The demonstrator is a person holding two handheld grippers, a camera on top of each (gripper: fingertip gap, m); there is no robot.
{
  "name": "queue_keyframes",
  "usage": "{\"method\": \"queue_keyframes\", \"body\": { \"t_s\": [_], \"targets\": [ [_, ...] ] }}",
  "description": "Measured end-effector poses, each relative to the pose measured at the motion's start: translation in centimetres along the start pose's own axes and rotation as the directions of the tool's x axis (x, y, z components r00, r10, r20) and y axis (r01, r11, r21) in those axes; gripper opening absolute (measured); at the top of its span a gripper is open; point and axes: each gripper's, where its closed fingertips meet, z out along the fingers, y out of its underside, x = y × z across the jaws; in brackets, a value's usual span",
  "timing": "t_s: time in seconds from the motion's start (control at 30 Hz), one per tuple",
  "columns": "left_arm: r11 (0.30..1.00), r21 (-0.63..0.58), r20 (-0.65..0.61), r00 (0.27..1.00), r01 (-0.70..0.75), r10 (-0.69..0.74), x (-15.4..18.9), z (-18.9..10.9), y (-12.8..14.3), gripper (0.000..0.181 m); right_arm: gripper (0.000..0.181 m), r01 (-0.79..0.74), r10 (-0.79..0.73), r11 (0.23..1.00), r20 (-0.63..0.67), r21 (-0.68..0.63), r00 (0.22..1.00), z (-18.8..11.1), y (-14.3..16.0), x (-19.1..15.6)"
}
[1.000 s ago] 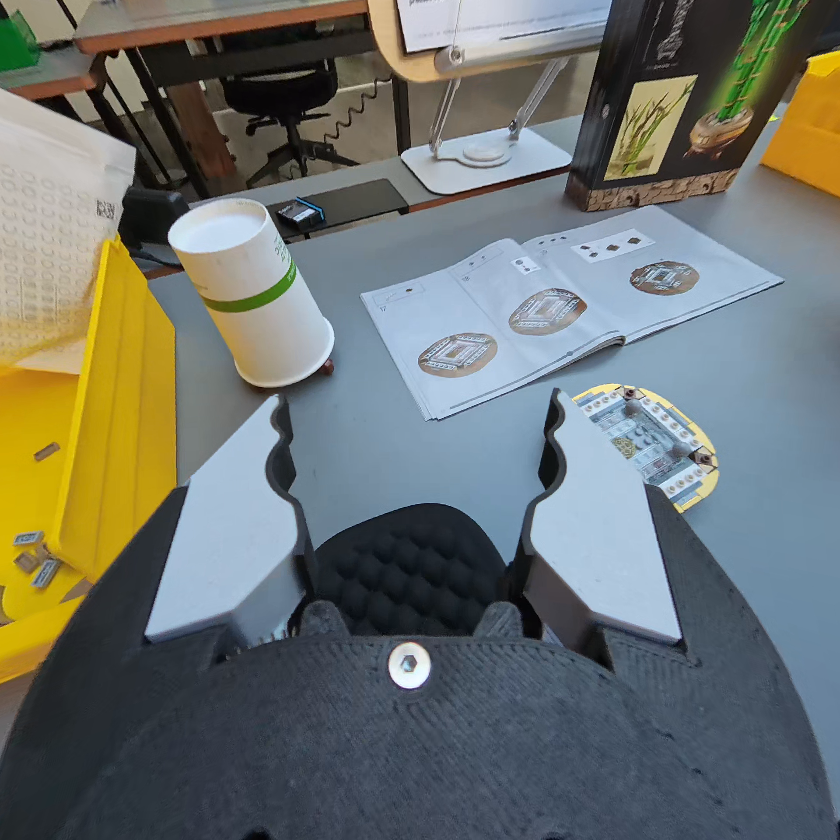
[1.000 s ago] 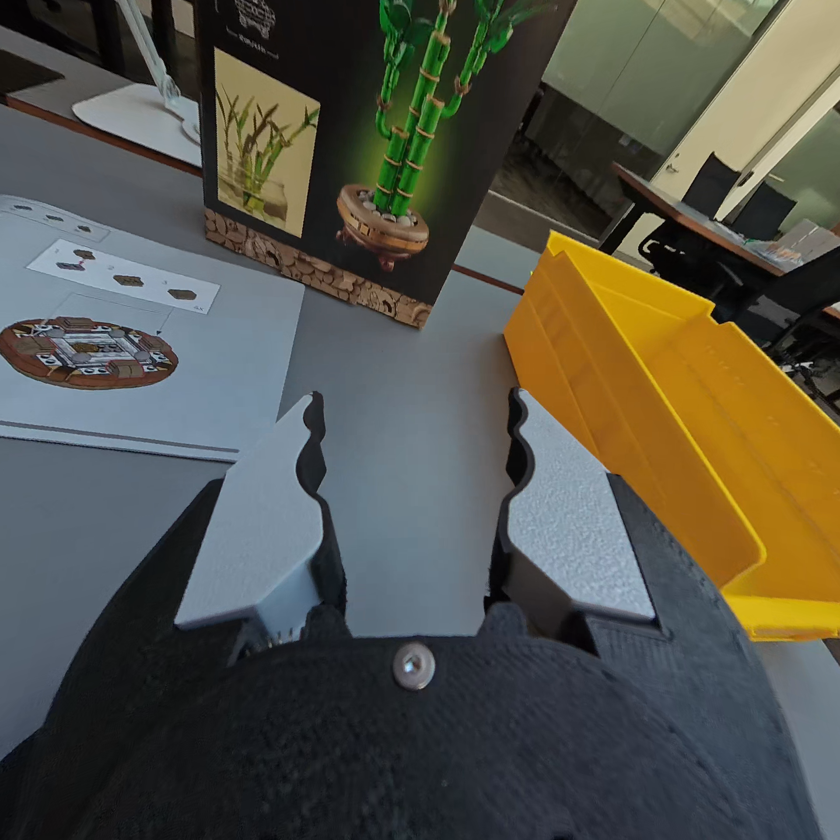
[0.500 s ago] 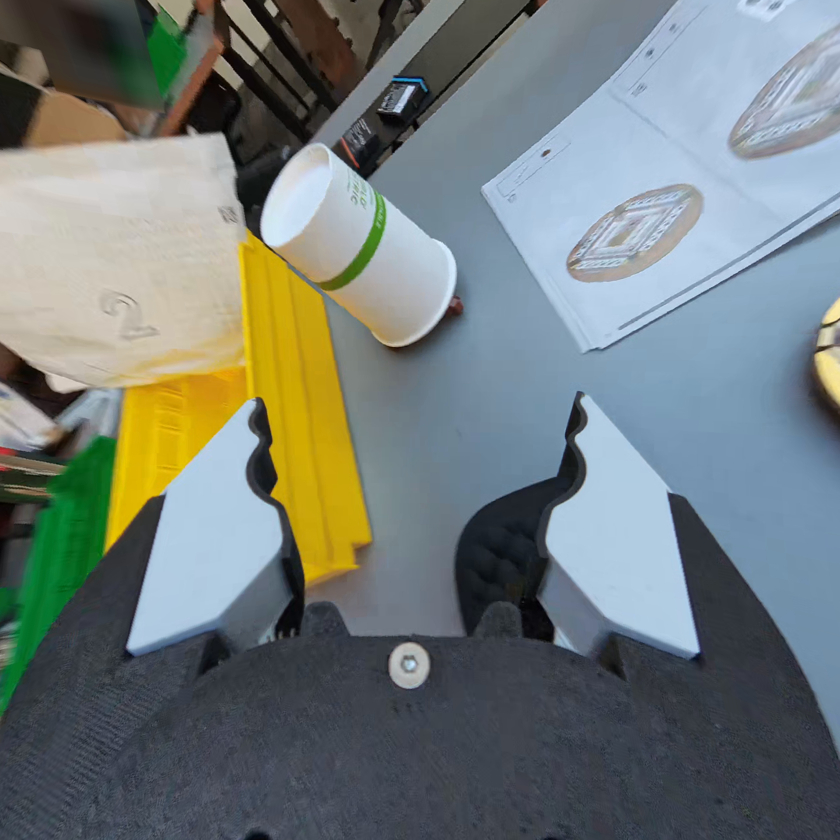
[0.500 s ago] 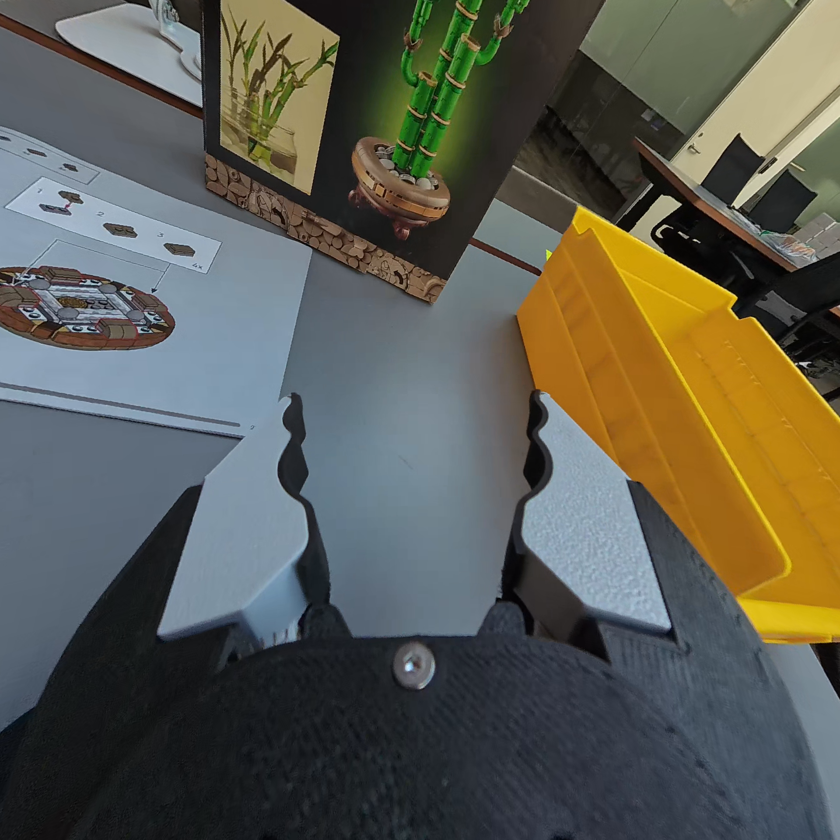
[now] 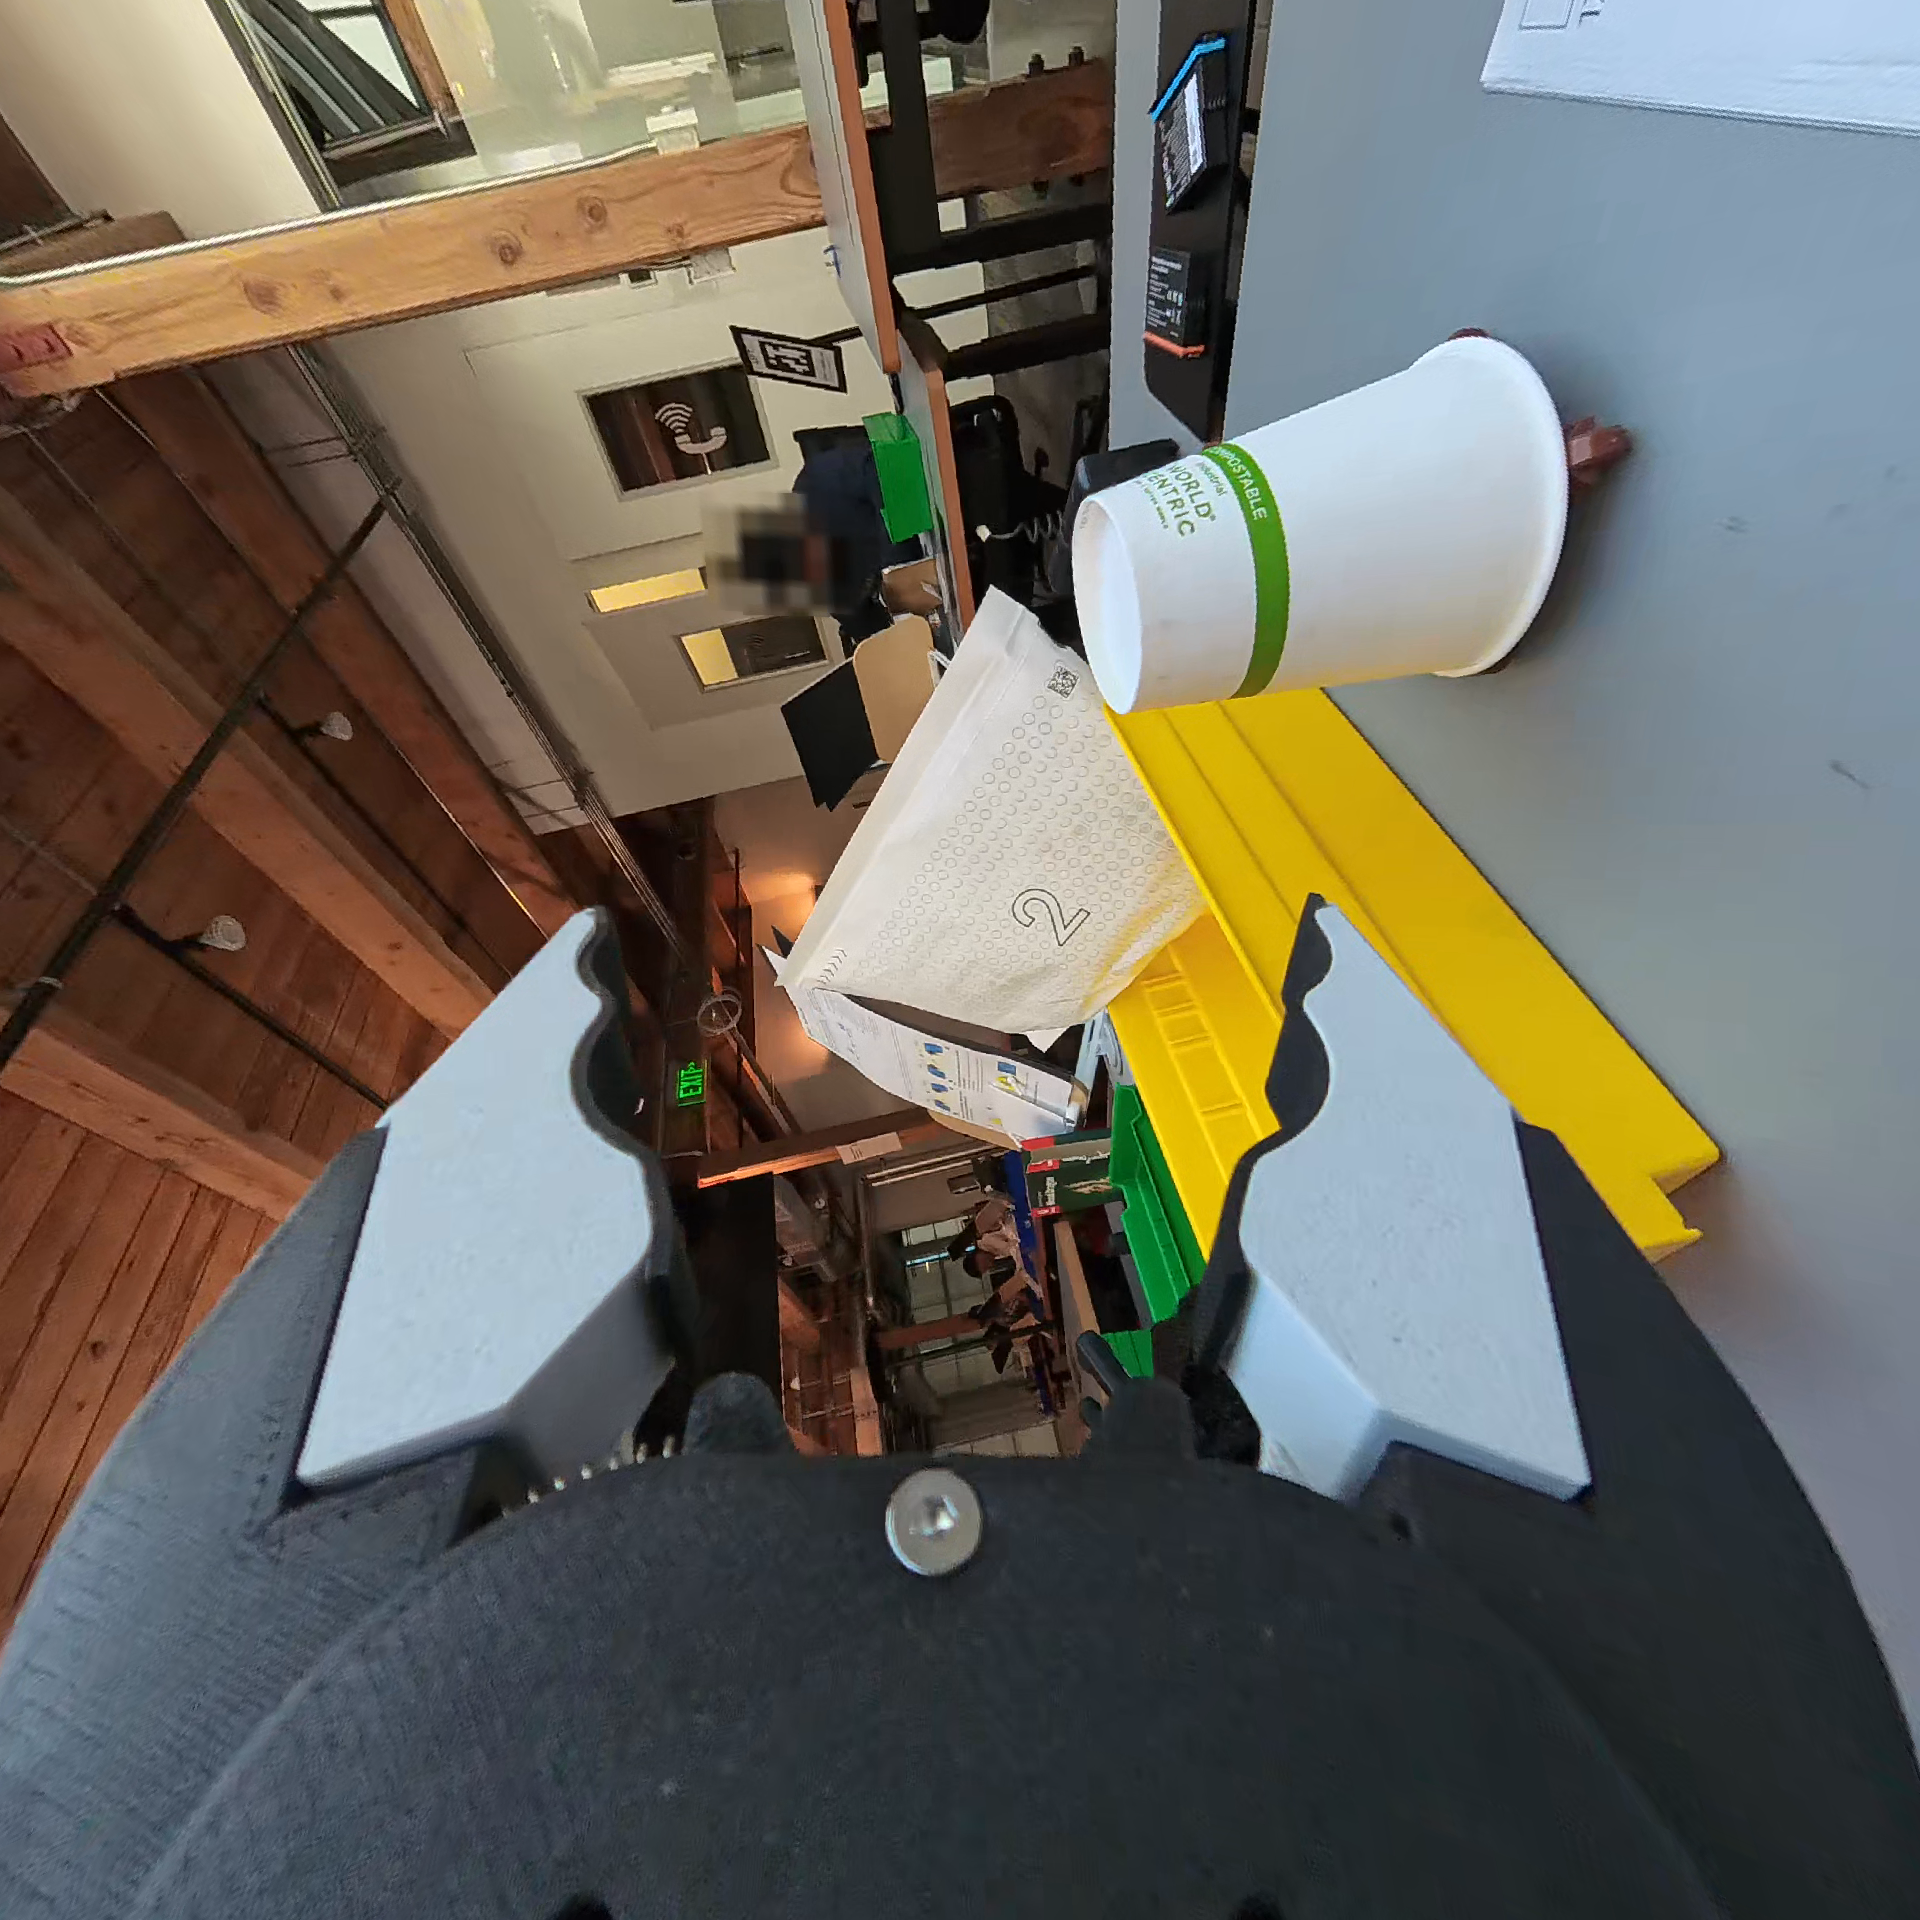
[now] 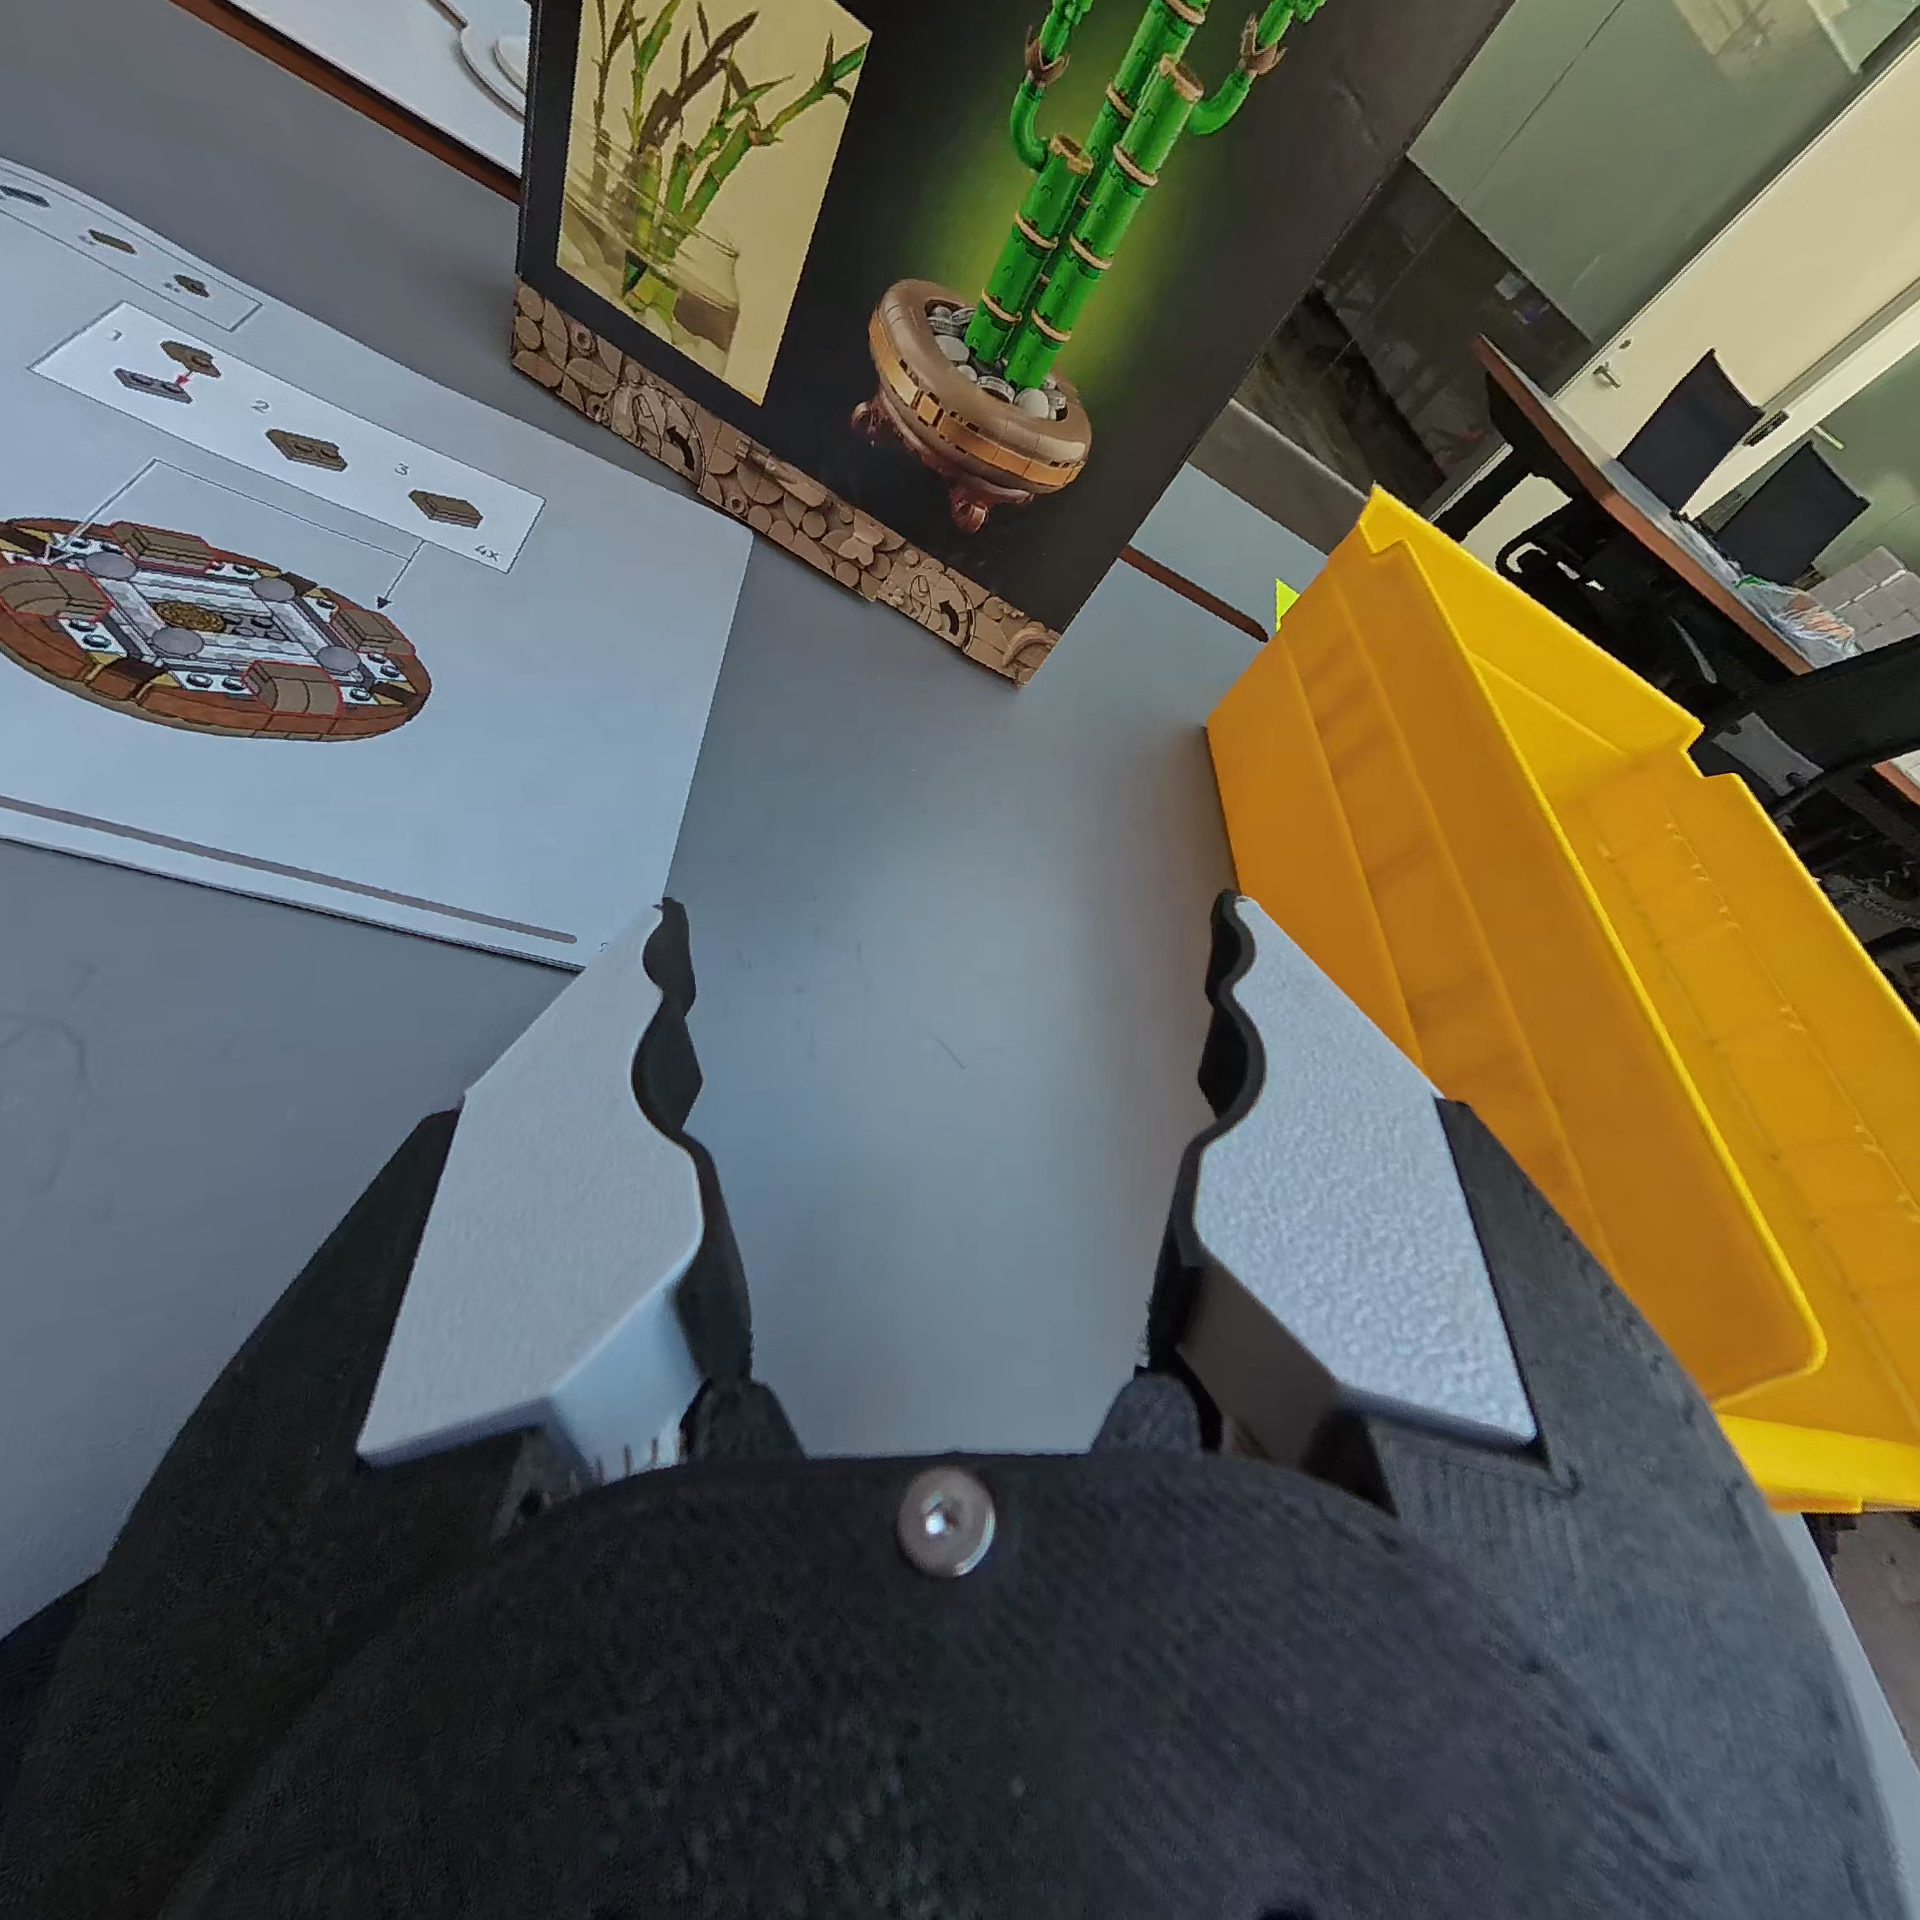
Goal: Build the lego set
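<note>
My left gripper (image 5: pixel 951 935) is open and empty, rolled sideways so the grey table (image 5: pixel 1683 831) stands on the right of its view. It points over the yellow bin (image 5: pixel 1382 883) and the white numbered parts bag (image 5: pixel 997 873) that rests in it. An upturned white paper cup (image 5: pixel 1340 540) with a green band stands on the table, a small brown piece (image 5: pixel 1595 442) at its rim. My right gripper (image 6: pixel 945 914) is open and empty above bare table. The open instruction booklet (image 6: pixel 343 665) lies to its left. The partly built base is out of view.
The set's box (image 6: pixel 935 291) stands upright behind the booklet. A second yellow bin (image 6: pixel 1538 935) lies close to the right gripper's right finger. Green bins (image 5: pixel 1148 1216) sit past the left yellow bin. A black device (image 5: pixel 1184 145) lies near the table's far edge. The tips of one gripper are about 50 cm away from the tips of the other. The small brown piece (image 5: pixel 1595 442) is closer to my left gripper, around 15 cm from its tips; the right tips are 45 cm off.
My left gripper has swung left and rolled on its side, away from the partly built base and the booklet, toward the left yellow bin. My right gripper has opened wider and moved slightly forward.
</note>
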Motion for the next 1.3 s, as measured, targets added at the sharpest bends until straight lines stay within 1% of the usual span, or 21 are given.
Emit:
{"method": "queue_keyframes", "body": {
  "t_s": [0.1,0.17,0.2,0.23,0.27,0.3,0.33,0.37,0.4,0.43,0.47,0.53,0.57,0.63,0.67,0.7,0.73,0.83,1.0,1.13,1.3],
  "targets": [
    [0.999,0.003,-0.028,0.999,0.042,-0.042,0.7,-0.3,0.3,0.123,0.099,-0.007,0.007,1.0,0.009,-0.002,1.0,0.0,0.1,-0.1],
    [0.991,-0.003,-0.091,0.987,0.132,-0.131,1.7,-0.4,0.6,0.123,0.099,-0.003,0.002,1.0,0.012,0.002,1.0,0.0,0.0,-0.2],
    [0.979,-0.007,-0.133,0.971,0.202,-0.201,2.3,-0.5,0.8,0.123,0.099,0.001,-0.001,1.0,0.011,0.004,1.0,0.0,0.0,-0.2],
    [0.956,-0.02,-0.188,0.938,0.293,-0.292,3.0,-0.5,0.9,0.124,0.098,0.004,-0.004,1.0,0.013,0.002,1.0,0.0,0.0,-0.2],
    [0.914,-0.038,-0.257,0.88,0.404,-0.4,3.8,-0.7,0.8,0.125,0.098,0.009,-0.009,1.0,0.013,-0.004,1.0,0.1,0.1,-0.3],
    [0.846,-0.059,-0.338,0.787,0.529,-0.516,4.7,-0.9,0.5,0.126,0.098,0.015,-0.015,1.0,0.014,-0.012,1.0,0.2,0.2,-0.4],
    [0.75,-0.087,-0.419,0.659,0.655,-0.624,5.4,-1.3,-0.2,0.126,0.098,0.023,-0.023,1.0,0.014,-0.019,1.0,0.2,0.3,-0.4],
    [0.635,-0.126,-0.489,0.51,0.762,-0.708,5.9,-1.7,-0.8,0.127,0.099,0.033,-0.032,0.999,0.012,-0.024,0.999,0.3,0.4,-0.5],
    [0.515,-0.17,-0.529,0.363,0.84,-0.767,6.1,-1.9,-1.1,0.129,0.099,0.043,-0.043,0.999,0.01,-0.026,0.999,0.3,0.4,-0.6],
    [0.408,-0.209,-0.54,0.243,0.889,-0.806,6.2,-1.9,-1.1,0.13,0.099,0.054,-0.053,0.998,0.007,-0.026,0.999,0.3,0.4,-0.6],
    [0.315,-0.239,-0.541,0.143,0.919,-0.829,6.4,-2.0,-0.9,0.13,0.099,0.062,-0.062,0.998,0.004,-0.022,0.998,0.2,0.3,-0.7],
    [0.136,-0.273,-0.559,-0.042,0.952,-0.828,6.6,-2.8,-1.2,0.13,0.099,0.064,-0.064,0.998,0.001,-0.009,0.998,0.1,0.2,-0.7],
    [0.056,-0.282,-0.573,-0.121,0.958,-0.811,6.5,-3.3,-1.5,0.13,0.099,0.058,-0.058,0.998,0.001,-0.003,0.998,0.0,0.1,-0.6],
    [-0.074,-0.291,-0.614,-0.245,0.954,-0.751,6.1,-4.7,-2.1,0.129,0.099,0.039,-0.039,0.999,0.001,0.008,0.999,-0.1,0.0,-0.4],
    [-0.117,-0.293,-0.632,-0.284,0.949,-0.721,5.9,-5.3,-2.3,0.129,0.099,0.029,-0.029,1.0,0.003,0.012,1.0,-0.1,-0.1,-0.4],
    [-0.145,-0.29,-0.647,-0.305,0.946,-0.699,5.7,-5.8,-2.4,0.129,0.099,0.02,-0.02,1.0,0.006,0.018,1.0,-0.2,-0.1,-0.3],
    [-0.162,-0.28,-0.657,-0.312,0.946,-0.686,5.5,-6.3,-2.3,0.128,0.099,0.011,-0.011,1.0,0.009,0.026,1.0,-0.2,-0.2,-0.3],
    [-0.192,-0.222,-0.664,-0.292,0.956,-0.689,4.6,-7.4,-1.4,0.128,0.099,-0.015,0.014,0.999,0.011,0.053,1.0,-0.5,-0.5,0.0],
    [-0.267,-0.17,-0.686,-0.308,0.949,-0.659,3.1,-8.9,0.0,0.127,0.099,-0.025,0.023,0.997,0.02,0.068,1.0,-0.6,-0.6,0.0],
    [-0.268,-0.138,-0.666,-0.29,0.953,-0.687,3.2,-8.8,1.4,0.126,0.099,0.013,-0.015,0.997,0.019,0.073,1.0,-0.6,-0.7,-0.4],
    [-0.278,-0.133,-0.648,-0.295,0.951,-0.702,3.4,-8.5,2.8,0.126,0.102,0.033,-0.034,0.998,0.015,0.063,0.999,-0.5,-0.6,-0.5]
  ]
}}
